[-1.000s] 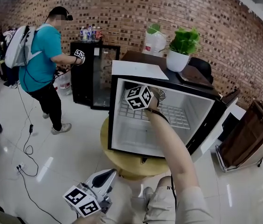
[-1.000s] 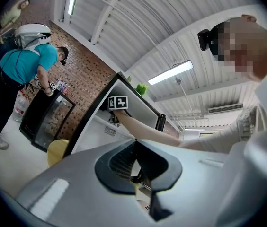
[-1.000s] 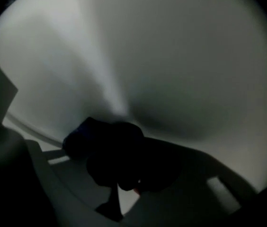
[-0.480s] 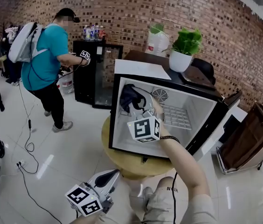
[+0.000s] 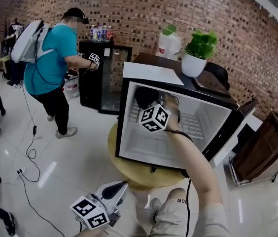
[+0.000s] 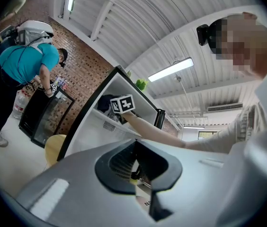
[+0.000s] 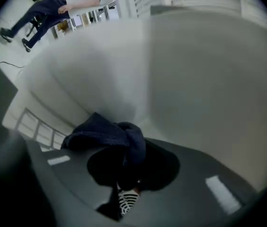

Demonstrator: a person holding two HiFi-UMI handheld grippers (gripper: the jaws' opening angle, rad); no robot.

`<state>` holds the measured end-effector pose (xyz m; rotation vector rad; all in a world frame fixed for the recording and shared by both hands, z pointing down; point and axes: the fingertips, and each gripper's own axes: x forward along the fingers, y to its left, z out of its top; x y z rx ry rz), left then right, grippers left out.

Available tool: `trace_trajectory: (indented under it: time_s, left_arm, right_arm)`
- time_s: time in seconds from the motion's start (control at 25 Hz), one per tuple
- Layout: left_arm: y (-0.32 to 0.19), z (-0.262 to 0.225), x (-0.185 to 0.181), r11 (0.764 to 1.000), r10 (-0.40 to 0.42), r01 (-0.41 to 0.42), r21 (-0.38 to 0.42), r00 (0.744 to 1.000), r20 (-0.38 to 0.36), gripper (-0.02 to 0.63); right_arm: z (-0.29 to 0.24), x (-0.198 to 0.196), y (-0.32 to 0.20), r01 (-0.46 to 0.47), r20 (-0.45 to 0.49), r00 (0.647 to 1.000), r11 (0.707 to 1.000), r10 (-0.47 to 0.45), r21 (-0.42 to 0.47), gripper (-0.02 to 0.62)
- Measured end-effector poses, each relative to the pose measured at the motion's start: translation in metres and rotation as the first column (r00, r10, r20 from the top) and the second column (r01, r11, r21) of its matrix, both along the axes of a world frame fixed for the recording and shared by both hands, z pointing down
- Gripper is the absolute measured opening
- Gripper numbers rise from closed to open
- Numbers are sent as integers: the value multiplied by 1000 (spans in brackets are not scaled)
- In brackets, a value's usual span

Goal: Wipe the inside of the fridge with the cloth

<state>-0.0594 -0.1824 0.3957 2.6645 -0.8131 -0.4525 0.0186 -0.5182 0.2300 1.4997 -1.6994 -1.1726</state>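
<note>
Inside the white fridge (image 5: 129, 137), high in its back-left corner, our right tool (image 7: 125, 163) is clamped on the dark cloth (image 7: 109, 135). We judge the bunched cloth could snag the wire shelf (image 5: 194, 126) or slip free mid-swipe. Our left tool (image 5: 121, 185) hangs outside, closed and empty.

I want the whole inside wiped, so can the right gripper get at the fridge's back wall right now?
Probably yes. The door stands open, the right gripper is inside the fridge, shut on the cloth, and nothing I can see blocks the back wall.
</note>
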Motion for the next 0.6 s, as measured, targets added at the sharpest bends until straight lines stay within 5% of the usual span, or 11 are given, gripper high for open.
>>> trace_trajectory:
  time_s: [0.24,0.44,0.6]
  left_arm:
    - [3,-1,-4,1000,7,-7,-4,1000,-8,2]
    - [-3,0,-7,1000,5,-5,-12,1000,-16,2]
    - [-3,-1,-7,1000,8,-8,-18,1000,-13,2]
  right_arm:
    - [19,-34,-18,34,-43,998,991,-40,-129,37]
    - [21,-54,42,133,-34,990,981,-139,-144,38]
    - [21,-72,108,291,35,956,937,-290,-196,38]
